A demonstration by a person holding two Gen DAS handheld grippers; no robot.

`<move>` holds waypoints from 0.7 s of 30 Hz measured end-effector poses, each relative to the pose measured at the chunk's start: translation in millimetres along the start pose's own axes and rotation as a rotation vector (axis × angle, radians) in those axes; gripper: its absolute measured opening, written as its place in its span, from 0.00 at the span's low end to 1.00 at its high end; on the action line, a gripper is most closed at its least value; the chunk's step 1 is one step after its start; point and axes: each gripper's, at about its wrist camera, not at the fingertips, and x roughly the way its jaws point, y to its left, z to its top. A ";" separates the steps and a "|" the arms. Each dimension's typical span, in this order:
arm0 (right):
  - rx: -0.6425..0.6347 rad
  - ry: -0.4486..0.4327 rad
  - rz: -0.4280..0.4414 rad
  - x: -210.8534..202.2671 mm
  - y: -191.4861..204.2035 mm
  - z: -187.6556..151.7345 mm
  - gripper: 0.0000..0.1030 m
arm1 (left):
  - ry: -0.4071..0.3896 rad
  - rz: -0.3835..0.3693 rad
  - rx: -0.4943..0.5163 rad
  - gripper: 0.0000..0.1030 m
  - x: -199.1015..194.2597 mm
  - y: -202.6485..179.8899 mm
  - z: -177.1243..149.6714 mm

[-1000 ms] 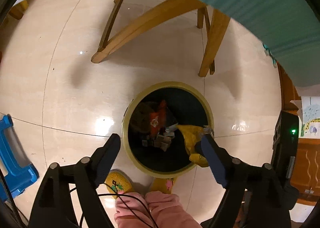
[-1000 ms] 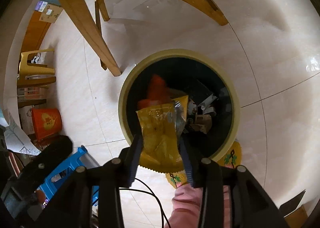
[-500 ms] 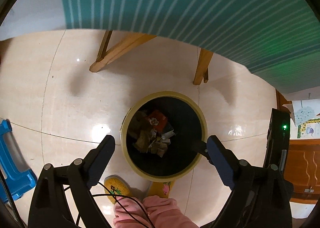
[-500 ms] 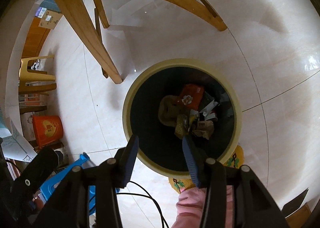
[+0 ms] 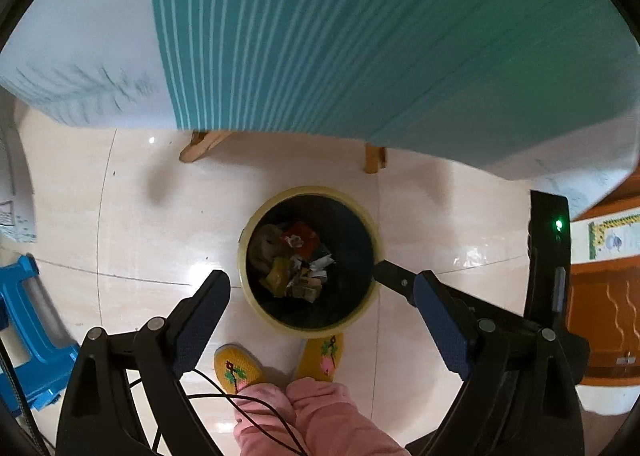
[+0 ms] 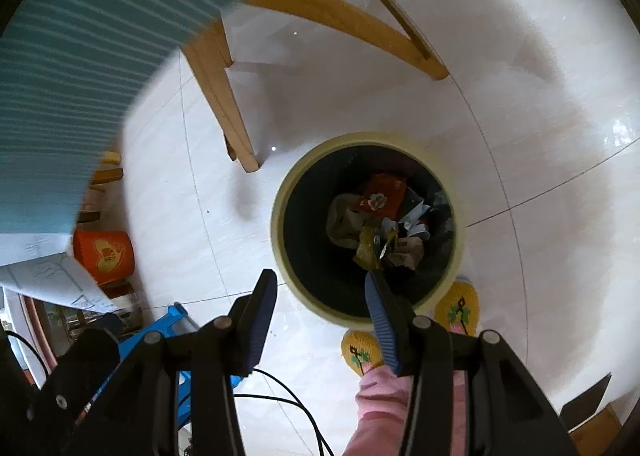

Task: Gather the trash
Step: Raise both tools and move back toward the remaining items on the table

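One glossy tiled floor (image 5: 120, 224) — striped tablecloth (image 5: 360, 36)

Open bin mouth (image 5: 362, 318) below table edge (image 5: 400, 136)

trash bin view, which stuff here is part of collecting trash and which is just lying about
Part of the job:
- yellow-rimmed trash bin
- wrappers inside it
- left gripper, open, empty
- right gripper, open, empty

Just lying about:
- blue plastic stool
- wooden table legs
- orange container
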 end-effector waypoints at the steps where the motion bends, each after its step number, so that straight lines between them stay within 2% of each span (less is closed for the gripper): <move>1: -0.001 -0.006 0.005 -7.5 2.9 -1.0 0.45 | 0.006 0.000 0.008 0.89 -6.8 -2.0 -0.8; 6: -0.003 -0.023 0.030 -44.9 10.4 -10.5 0.45 | 0.035 0.017 0.044 0.89 -47.4 -13.5 -7.2; 13: 0.001 -0.074 0.063 -115.0 19.7 -29.8 0.45 | -0.006 0.039 0.080 0.89 -128.7 -30.4 -4.4; 17: -0.042 -0.110 0.064 -162.3 33.3 -38.1 0.45 | -0.055 0.030 0.103 0.89 -180.8 -47.8 6.6; 21: -0.091 -0.182 0.065 -217.1 51.7 -44.5 0.45 | -0.155 0.033 0.134 0.89 -239.4 -64.9 22.7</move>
